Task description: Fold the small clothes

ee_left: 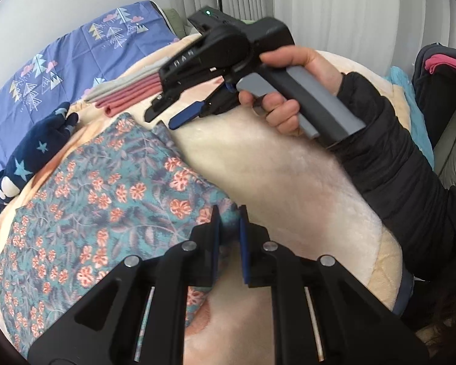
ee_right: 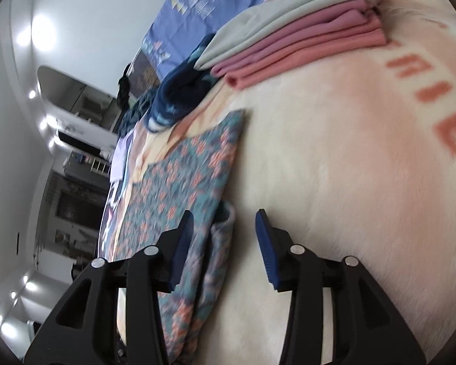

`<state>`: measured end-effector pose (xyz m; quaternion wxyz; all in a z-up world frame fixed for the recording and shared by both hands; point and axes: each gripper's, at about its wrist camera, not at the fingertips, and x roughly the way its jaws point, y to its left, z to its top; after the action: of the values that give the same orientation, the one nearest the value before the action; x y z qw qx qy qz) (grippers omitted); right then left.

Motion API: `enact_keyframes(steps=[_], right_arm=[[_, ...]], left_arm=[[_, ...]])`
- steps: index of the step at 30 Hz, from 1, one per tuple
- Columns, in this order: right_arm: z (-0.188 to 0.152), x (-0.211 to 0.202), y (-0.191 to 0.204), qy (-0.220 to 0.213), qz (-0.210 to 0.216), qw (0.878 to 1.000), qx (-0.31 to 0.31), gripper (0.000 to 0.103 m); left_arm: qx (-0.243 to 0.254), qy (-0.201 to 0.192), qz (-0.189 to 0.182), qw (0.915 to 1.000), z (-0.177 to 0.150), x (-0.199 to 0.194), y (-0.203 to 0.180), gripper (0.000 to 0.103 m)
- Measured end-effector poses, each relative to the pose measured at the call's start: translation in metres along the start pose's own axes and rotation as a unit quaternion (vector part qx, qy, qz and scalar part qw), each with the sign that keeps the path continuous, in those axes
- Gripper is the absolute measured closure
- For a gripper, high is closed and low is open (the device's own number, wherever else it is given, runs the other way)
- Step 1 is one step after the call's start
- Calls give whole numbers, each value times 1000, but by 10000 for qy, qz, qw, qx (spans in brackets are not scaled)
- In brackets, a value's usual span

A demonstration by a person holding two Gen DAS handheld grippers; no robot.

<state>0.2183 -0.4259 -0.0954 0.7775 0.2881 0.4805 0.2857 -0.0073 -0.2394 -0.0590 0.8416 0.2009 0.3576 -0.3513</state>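
The floral garment (ee_left: 85,200) lies flat on the cream blanket (ee_left: 288,176), left of centre, with a folded stack (ee_left: 127,94) beyond it. The left gripper (ee_left: 229,231) is pinched narrow on the garment's near right corner. The right gripper (ee_right: 225,243) stands part-open at the far right edge, its pads clear of the cloth. Advice: grip that edge too, then carry both corners across together, keeping the edge taut.

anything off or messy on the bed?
Mostly tidy. The folded stack is neat and the floral cloth lies flat. Only the star-print navy garment sits crumpled at the blanket edge, apparently unfolded.
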Motion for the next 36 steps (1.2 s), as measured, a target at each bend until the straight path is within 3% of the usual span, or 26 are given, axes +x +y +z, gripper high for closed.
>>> enact_keyframes(steps=[2,5,6,7,9,13,17,19,21,22,25,27,28,30,34,35,36], right_arm=[[-3,7,4,156,0,9999,-61,53],[-7,22,12,314,-321,9987,-255,53],[-8,25,17,228,-432,9983,-316,60],[-9,28,20,114,-514,9980,-342,101],[-7,29,26,-176,-586,9977,-300,99],[-3,-10,38,-1000,-385,9929,-514,102],[4,16,-3,-632,-670,9957,48,102],[6,15,-9,-634,-544,9963,209,102],[6,0,-6,-928,-547,9940,188,86],[6,-7,-5,-1008,-452,9936,222,63],[5,-17,-7,-983,-83,9947,289,51],[3,-5,-2,-725,-151,9972,65,50],[1,13,6,-364,-334,9986,-197,59],[-4,30,20,-320,-855,9942,-572,100],[-2,23,23,-740,-1164,9879,-709,101],[0,24,13,-733,-1290,9869,-627,101],[1,29,0,-599,-1138,9908,-415,103]], left_arm=[[0,12,-59,10000,-1,3,0,92],[-32,11,-142,9999,-3,7,2,92],[-30,11,-170,9998,-3,8,3,92],[-26,9,-195,9998,-2,10,3,92],[-42,-25,-264,9996,-3,11,4,92],[-129,11,-538,9985,-4,19,6,92],[-145,193,-646,9976,-7,37,7,92],[-145,174,-685,9974,-6,36,8,91],[-130,169,-699,9973,-7,36,8,90],[-138,163,-715,9972,-8,36,8,90],[-154,145,-787,9967,-8,36,7,89],[-159,139,-839,9963,-7,37,10,88],[-171,139,-869,9960,-6,37,10,88],[-177,131,-932,9954,-7,37,10,88],[-255,115,-1106,9935,-11,39,13,88],[-300,126,-1171,9926,-12,41,15,87],[-340,138,-1227,9918,-13,44,16,87]])
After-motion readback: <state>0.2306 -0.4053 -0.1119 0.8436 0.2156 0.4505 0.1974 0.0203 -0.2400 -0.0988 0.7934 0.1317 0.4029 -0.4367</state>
